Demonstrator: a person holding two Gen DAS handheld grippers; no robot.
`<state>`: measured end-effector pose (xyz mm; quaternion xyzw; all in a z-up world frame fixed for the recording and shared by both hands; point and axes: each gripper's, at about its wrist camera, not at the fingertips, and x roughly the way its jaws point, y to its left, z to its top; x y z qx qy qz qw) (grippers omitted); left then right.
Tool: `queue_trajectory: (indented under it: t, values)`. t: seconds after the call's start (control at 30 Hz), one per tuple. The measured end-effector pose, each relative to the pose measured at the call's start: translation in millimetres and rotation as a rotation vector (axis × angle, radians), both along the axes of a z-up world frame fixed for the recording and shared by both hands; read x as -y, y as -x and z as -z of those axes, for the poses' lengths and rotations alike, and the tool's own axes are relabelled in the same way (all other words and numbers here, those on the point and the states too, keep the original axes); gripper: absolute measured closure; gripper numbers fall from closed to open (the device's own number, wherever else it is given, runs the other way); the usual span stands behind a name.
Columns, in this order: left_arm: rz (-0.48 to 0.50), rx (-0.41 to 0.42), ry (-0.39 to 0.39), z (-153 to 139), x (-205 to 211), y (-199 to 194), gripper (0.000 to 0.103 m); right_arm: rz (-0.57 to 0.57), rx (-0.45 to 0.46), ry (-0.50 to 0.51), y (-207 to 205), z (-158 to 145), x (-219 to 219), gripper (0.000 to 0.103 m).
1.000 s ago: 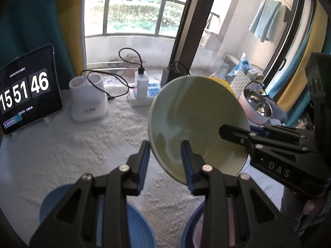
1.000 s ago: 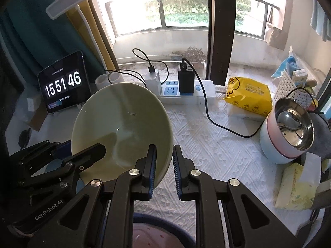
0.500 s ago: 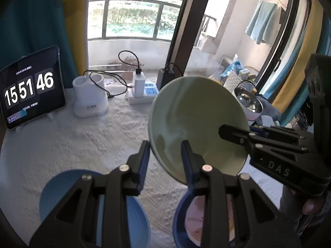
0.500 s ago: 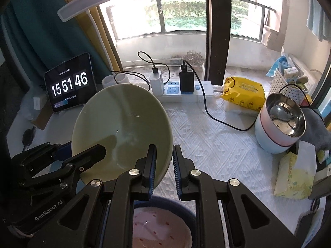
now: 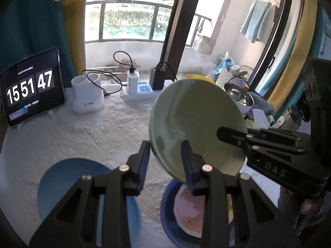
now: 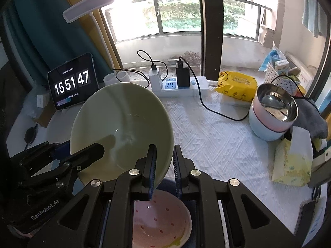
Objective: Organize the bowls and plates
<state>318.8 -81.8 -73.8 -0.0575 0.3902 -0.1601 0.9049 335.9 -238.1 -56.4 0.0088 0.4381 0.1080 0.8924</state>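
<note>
Green bowl (image 6: 122,130): hanging tilted in the air above the pink plate, its rim gripped on two sides.
Right gripper (image 6: 163,165): pinching the bowl's near rim between narrowly parted fingers.
Left gripper (image 5: 165,161): clasping the opposite rim, one finger inside the bowl.
Pink plate (image 6: 161,223): lying in a dark blue bowl (image 5: 167,206).
Blue plate (image 5: 62,181): sitting to the left on the white tablecloth (image 6: 211,140).

Both the left gripper (image 5: 165,161) and right gripper (image 6: 163,165) are raised, jaws clamped.
</note>
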Motion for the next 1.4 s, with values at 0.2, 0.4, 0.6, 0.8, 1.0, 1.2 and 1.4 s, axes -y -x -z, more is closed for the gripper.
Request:
queue_trajectory:
  t: [0.2,0.4,0.6,0.8,1.0,1.2,1.4]
  values:
    - [0.008,0.004,-0.002,-1,5,11,0.071,0.010,0.001,-0.004,13,2,4,0.085]
    - [0.015,0.001,-0.011,1,8,22,0.071,0.018,-0.001,-0.020,24,5,9,0.085]
    - [0.025,-0.003,-0.016,3,12,30,0.071,0.026,-0.008,-0.028,34,10,14,0.085]
    - [0.037,-0.014,-0.029,7,20,37,0.071,0.033,-0.019,-0.034,42,18,21,0.085]
    - [0.046,-0.023,-0.037,14,29,45,0.071,0.044,-0.034,-0.052,51,26,30,0.085]
    - [0.058,-0.039,-0.043,24,36,53,0.071,0.054,-0.054,-0.067,61,37,39,0.085]
    - [0.064,-0.062,-0.055,36,43,61,0.071,0.059,-0.067,-0.078,68,46,44,0.085]
